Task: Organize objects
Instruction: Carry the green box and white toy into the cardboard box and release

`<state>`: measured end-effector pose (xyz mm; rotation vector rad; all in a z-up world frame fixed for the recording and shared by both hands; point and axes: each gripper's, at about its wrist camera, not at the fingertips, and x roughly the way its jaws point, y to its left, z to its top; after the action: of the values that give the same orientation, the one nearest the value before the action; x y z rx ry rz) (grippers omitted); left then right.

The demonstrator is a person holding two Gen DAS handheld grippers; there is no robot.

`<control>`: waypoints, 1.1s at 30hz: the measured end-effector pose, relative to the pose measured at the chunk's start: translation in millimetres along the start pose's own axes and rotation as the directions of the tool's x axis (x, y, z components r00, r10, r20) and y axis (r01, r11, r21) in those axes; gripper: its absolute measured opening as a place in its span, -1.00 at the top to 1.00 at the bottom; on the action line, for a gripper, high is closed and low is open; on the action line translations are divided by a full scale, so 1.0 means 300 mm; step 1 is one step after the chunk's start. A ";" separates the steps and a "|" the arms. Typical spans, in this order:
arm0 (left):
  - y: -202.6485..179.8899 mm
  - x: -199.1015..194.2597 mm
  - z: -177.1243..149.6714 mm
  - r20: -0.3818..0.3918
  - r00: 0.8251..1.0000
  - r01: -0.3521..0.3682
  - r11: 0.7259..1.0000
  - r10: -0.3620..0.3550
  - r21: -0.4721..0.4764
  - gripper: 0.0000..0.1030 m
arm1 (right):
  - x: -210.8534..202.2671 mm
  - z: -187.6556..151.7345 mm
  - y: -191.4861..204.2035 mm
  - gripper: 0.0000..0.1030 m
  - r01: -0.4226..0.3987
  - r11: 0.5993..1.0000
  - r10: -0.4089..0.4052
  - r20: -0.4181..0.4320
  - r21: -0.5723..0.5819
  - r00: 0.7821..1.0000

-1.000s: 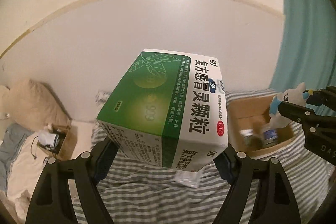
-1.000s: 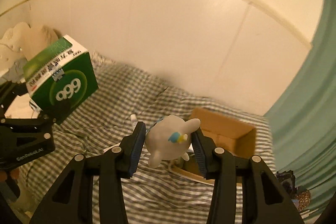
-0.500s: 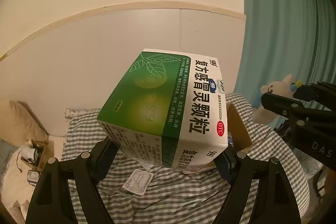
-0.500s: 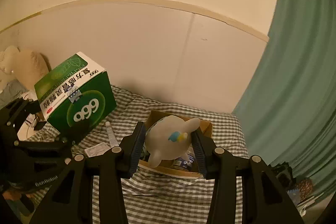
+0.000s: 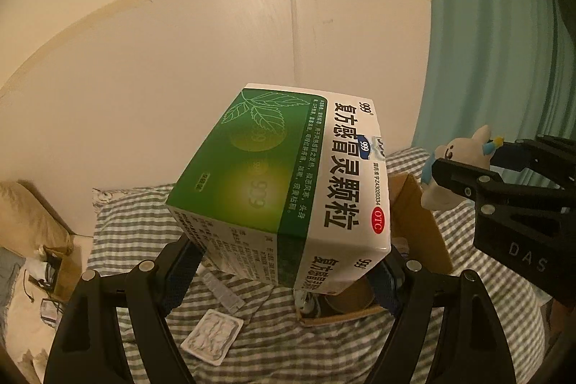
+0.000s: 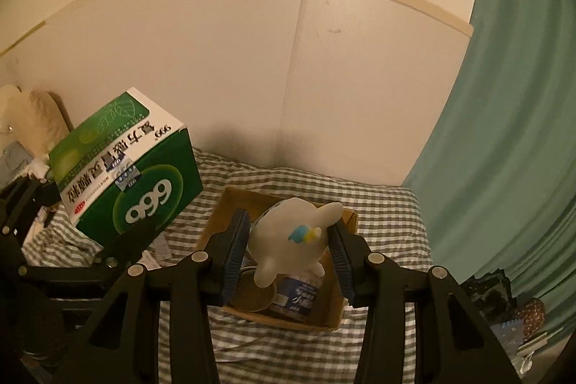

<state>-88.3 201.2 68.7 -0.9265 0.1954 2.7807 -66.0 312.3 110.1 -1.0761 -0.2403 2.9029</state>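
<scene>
My left gripper [image 5: 284,272] is shut on a green and white medicine box [image 5: 288,182] and holds it in the air above the bed; the box also shows in the right wrist view [image 6: 126,168]. My right gripper [image 6: 288,247] is shut on a white toy figure [image 6: 291,240] with a blue and yellow mark, held above an open cardboard box [image 6: 345,308]. The toy also shows at the right of the left wrist view [image 5: 457,164]. The cardboard box [image 5: 417,222] holds a round tin [image 6: 252,294] and a blue-labelled bottle [image 6: 298,297].
The bed has a grey checked sheet [image 6: 388,204]. A blister pack [image 5: 212,335] and a foil strip [image 5: 221,290] lie on it left of the cardboard box. A green curtain [image 6: 504,132] hangs at the right. A pillow [image 5: 25,215] and clutter lie at the far left.
Both grippers have swung right and closer to the cardboard box, each keeping its object. The toy now hangs over the box opening; the medicine box is beside it at the left.
</scene>
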 end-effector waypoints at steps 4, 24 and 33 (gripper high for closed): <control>-0.038 0.095 -0.016 -0.026 1.000 -0.001 1.000 0.002 0.020 -0.62 | 0.105 -0.024 -0.048 0.15 -0.004 1.000 0.004 -0.031 0.022 1.000; -0.121 0.438 -0.133 -0.138 0.986 0.109 0.991 -0.097 0.079 -0.62 | 0.517 -0.154 -0.131 0.15 -0.024 0.993 0.041 -0.142 0.117 0.989; -0.113 0.438 -0.138 -0.145 0.984 0.121 0.988 -0.105 0.099 -0.84 | 0.495 -0.172 -0.085 0.11 -0.028 0.990 0.047 -0.143 0.135 0.989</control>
<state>-159.2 246.1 -45.6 -1.0706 0.3014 2.5760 -145.5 357.4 -20.2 -1.2751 -0.0215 2.8074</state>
